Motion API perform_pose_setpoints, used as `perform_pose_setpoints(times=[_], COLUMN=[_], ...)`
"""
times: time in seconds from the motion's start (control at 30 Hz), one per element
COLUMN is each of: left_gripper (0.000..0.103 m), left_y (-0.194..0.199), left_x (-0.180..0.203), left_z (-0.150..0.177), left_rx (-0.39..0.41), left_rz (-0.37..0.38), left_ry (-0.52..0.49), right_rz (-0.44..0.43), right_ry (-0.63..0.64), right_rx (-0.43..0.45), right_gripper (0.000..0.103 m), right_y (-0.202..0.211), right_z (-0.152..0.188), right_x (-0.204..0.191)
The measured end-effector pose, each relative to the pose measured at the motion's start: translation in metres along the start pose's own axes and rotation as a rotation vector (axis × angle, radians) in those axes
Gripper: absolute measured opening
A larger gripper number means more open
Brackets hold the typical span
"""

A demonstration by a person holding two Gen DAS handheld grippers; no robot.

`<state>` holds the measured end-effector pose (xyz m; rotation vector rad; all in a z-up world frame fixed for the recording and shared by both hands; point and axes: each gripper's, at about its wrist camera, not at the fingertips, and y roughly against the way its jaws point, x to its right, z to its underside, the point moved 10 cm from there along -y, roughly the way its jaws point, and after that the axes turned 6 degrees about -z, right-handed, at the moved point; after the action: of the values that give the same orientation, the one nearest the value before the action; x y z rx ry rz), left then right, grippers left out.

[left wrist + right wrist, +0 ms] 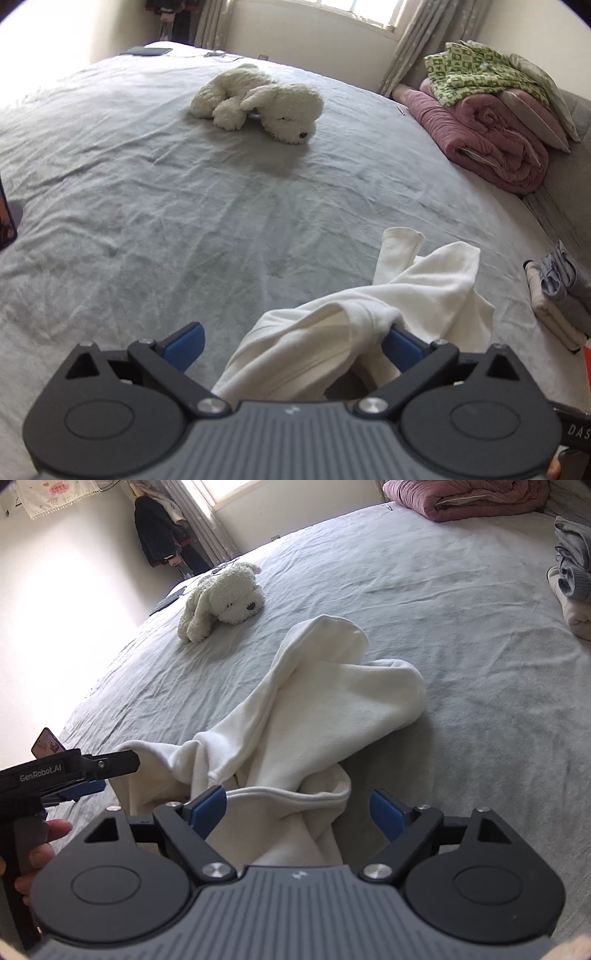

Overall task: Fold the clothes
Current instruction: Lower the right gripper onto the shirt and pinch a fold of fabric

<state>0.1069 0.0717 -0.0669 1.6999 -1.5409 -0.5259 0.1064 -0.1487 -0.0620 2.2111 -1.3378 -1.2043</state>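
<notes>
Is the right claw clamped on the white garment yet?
No: the right claw is open, its blue pads apart around the white garment.

A home bedroom. A wide bed [147,206] with a wrinkled grey sheet fills the view. On the bed lie a white plush dog [258,101] and rolled pink bedding [491,147]. Beyond the bed stand a curtained window [354,11] and hanging coats [159,535].
</notes>
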Motion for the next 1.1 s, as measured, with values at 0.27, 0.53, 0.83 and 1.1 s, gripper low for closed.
perform_pose_setpoints(times=[0.27,0.53,0.83,1.1], left_gripper=[0.102,0.103,0.103,0.103], left_y=[0.002,-0.007,-0.014,-0.024], left_x=[-0.037,-0.055,-0.066,-0.06], left_z=[-0.01,-0.004,0.008,0.005], left_rx=[0.064,-0.014,-0.104,-0.2], left_rz=[-0.05,0.009,0.05,0.081], left_ry=[0.079,0.119,0.102,0.167], right_rz=[-0.052,0.031,0.209,0.251], right_ry=[0.03,0.109,0.204,0.103], right_rx=[-0.058,-0.085,-0.071,0.009], right_gripper=[0.088,0.088,0.086,0.081], right_y=[0.001,-0.019,-0.06,-0.031], right_z=[0.033,0.028,0.013,-0.019], right_x=[-0.024,-0.053,-0.066,-0.056])
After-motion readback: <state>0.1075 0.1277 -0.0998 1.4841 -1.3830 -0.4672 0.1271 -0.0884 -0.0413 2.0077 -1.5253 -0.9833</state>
